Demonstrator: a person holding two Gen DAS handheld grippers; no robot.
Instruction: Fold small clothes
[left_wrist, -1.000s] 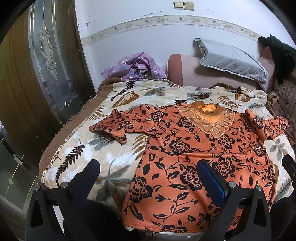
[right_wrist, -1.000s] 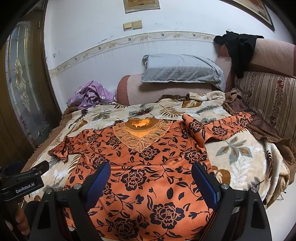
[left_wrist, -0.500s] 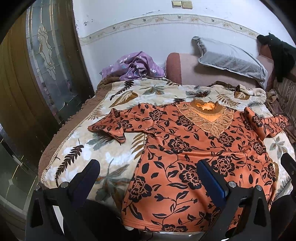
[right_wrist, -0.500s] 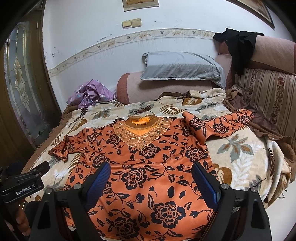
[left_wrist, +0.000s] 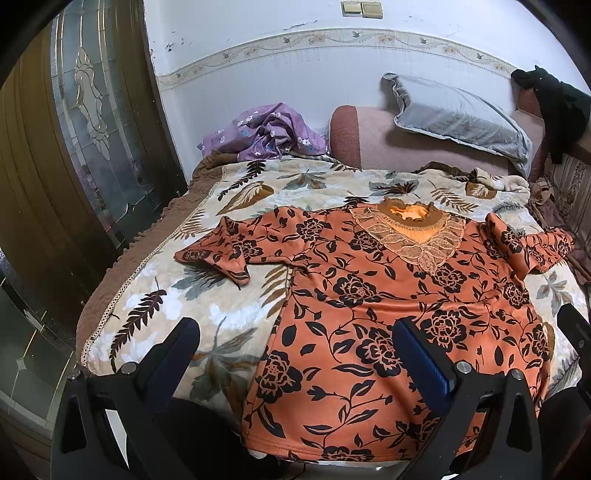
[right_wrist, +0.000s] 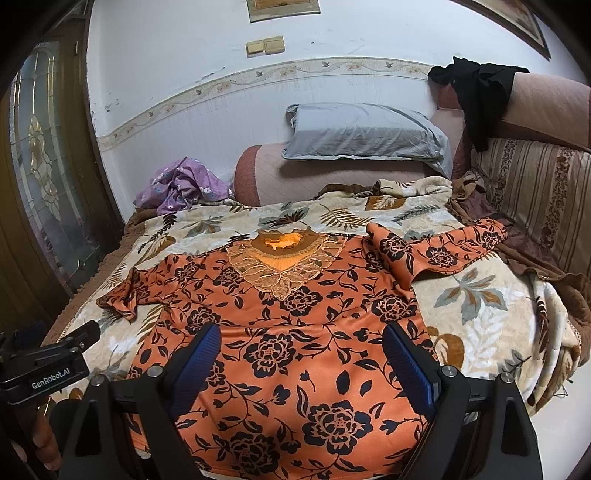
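Note:
An orange top with black flowers (left_wrist: 388, 314) (right_wrist: 295, 332) lies spread face up on the bed, its lace collar (left_wrist: 410, 232) (right_wrist: 280, 258) toward the far side. Both sleeves stretch outward, the left one (left_wrist: 229, 251) crumpled, the right one (right_wrist: 436, 254) folded over. My left gripper (left_wrist: 295, 347) hovers open over the hem's left corner, holding nothing. Above the lower middle of the top, my right gripper (right_wrist: 301, 354) is open and empty too. The left gripper's body (right_wrist: 48, 369) shows at the left edge of the right wrist view.
A leaf-patterned blanket (left_wrist: 184, 302) (right_wrist: 480, 314) covers the bed. A purple garment (left_wrist: 266, 136) is bunched at the far left. A grey pillow (right_wrist: 365, 133) rests on the pink headboard, a black garment (right_wrist: 476, 92) hangs at the right. A wooden glass-panelled door (left_wrist: 85, 129) stands left.
Both grippers have drifted slightly forward and down toward the top; the scene sits a little lower in view. The jaws stay open and the garment has not moved.

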